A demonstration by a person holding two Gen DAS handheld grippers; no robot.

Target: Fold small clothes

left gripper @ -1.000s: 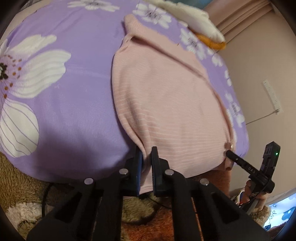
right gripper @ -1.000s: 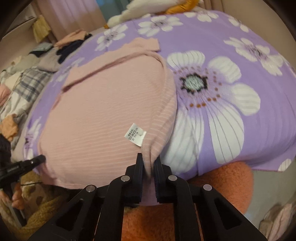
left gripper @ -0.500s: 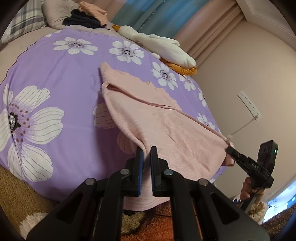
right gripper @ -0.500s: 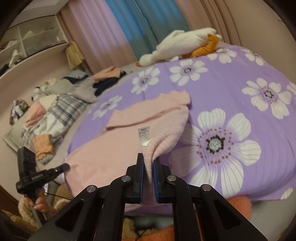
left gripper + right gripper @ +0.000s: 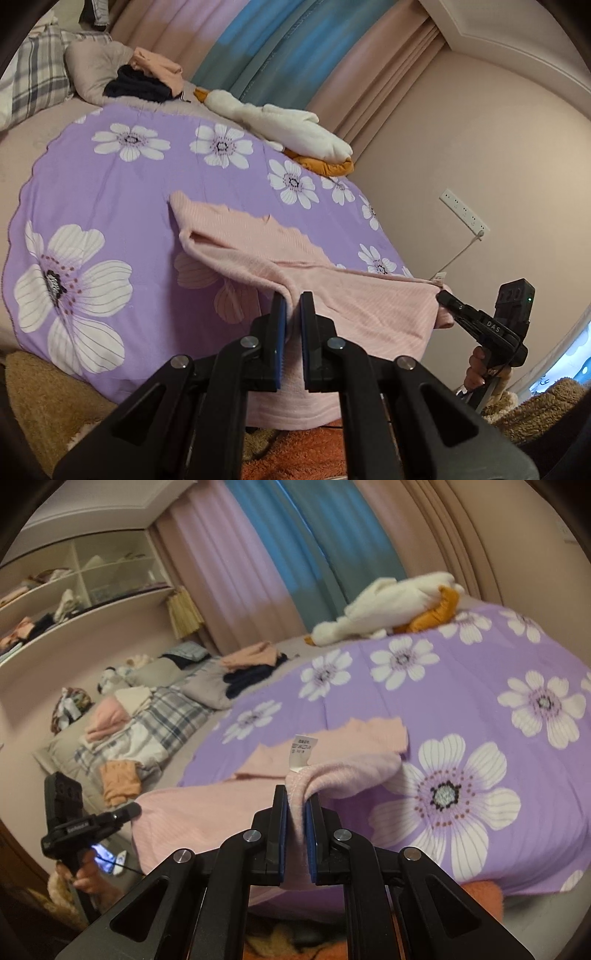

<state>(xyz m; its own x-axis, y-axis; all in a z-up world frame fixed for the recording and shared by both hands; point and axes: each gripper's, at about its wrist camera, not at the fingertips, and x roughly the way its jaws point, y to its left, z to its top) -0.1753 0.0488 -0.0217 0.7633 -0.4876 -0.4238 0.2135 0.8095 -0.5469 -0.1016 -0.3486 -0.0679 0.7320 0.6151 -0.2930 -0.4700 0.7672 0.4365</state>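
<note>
The thin pinch may slip, I judge, if either hem corner of the pink ribbed top gets tugged: the left claw and right claw each pinch one, the rest trailing ahead onto the purple floral bedspread

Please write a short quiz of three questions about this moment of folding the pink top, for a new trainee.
1. True or false: the left gripper and the right gripper each pinch an edge of the pink top.
2. The white care label is: A) beside the right gripper; B) on the plush duck; C) on the shelves.
3. Fill in: the far part of the top lies on the ______ flowered blanket.

Key: 1 true; 2 A; 3 purple.
</note>
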